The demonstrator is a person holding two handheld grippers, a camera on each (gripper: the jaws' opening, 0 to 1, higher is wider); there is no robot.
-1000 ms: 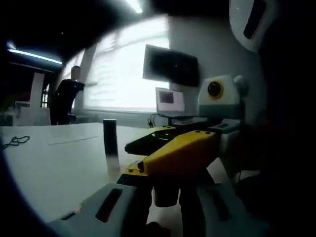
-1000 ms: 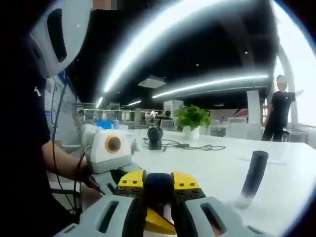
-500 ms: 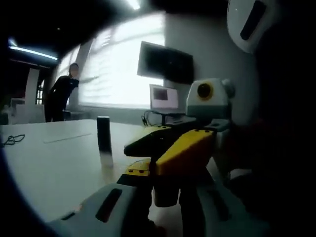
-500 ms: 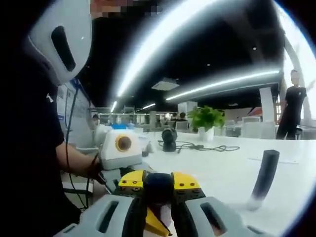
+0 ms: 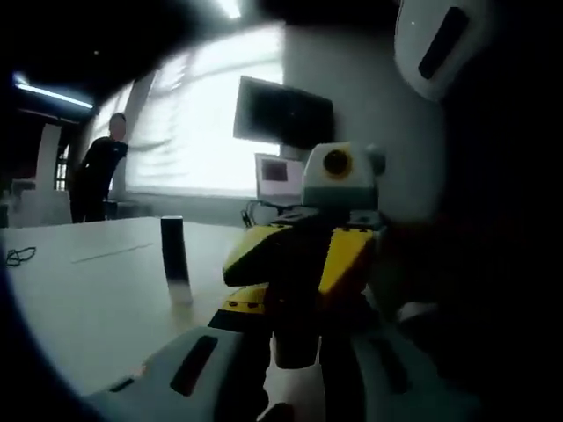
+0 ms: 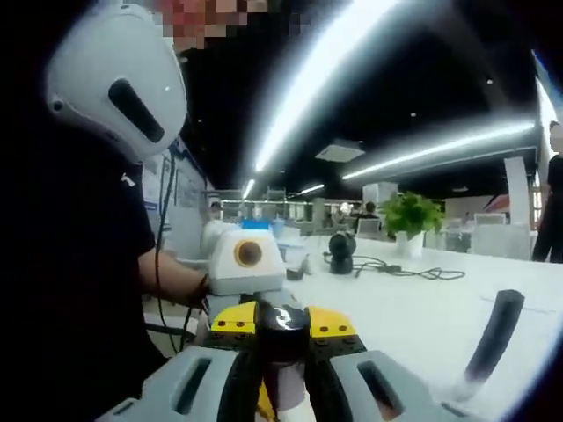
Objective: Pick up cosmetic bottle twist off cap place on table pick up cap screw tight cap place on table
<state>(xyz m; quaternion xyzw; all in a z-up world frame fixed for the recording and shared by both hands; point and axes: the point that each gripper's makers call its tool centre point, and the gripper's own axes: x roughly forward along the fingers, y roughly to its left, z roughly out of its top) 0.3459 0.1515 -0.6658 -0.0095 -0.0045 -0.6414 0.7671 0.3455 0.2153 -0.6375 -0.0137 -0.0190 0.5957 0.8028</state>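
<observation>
Here, right claw (image 6: 281, 345) pinching cap (image 6: 281, 327)

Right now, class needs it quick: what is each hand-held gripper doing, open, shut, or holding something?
Left hand-held gripper: shut on the cosmetic bottle.
Right hand-held gripper: shut on the dark cap at the bottle's top.

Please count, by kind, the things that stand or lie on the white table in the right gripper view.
Dark upright tube: 1
Potted plant: 1
Round black device: 1
Black cable: 1
Total: 4
</observation>
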